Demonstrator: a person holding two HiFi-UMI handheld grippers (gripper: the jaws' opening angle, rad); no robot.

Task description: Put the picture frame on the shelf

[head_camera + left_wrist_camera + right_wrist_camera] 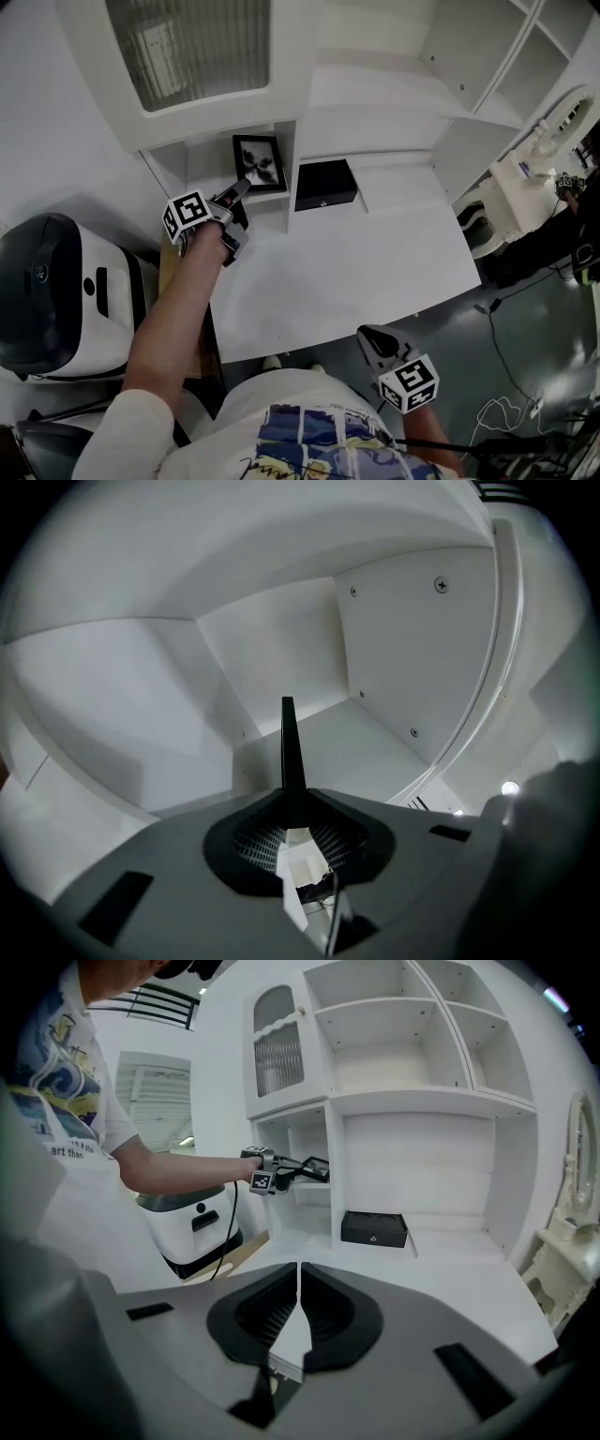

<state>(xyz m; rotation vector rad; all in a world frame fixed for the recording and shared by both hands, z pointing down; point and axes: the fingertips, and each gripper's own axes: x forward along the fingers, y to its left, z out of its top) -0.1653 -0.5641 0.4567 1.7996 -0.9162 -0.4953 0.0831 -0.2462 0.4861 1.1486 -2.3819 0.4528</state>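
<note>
The picture frame (260, 162) is black with a dark print and stands inside the narrow left compartment of the white shelf unit (309, 89). My left gripper (238, 192) reaches into that compartment, shut on the frame's near edge. In the left gripper view the frame (288, 752) shows edge-on as a thin black blade rising from between the jaws of the left gripper (293, 819). Whether its bottom rests on the shelf board I cannot tell. My right gripper (368, 336) hangs low near the person's body, and the right gripper (298, 1279) is shut on nothing.
A flat black box (324, 184) lies in the wider compartment to the right, behind a dividing wall (290, 173). A black-and-white appliance (56, 291) stands at the left. A white dresser (530, 178) and floor cables (506, 412) are at the right.
</note>
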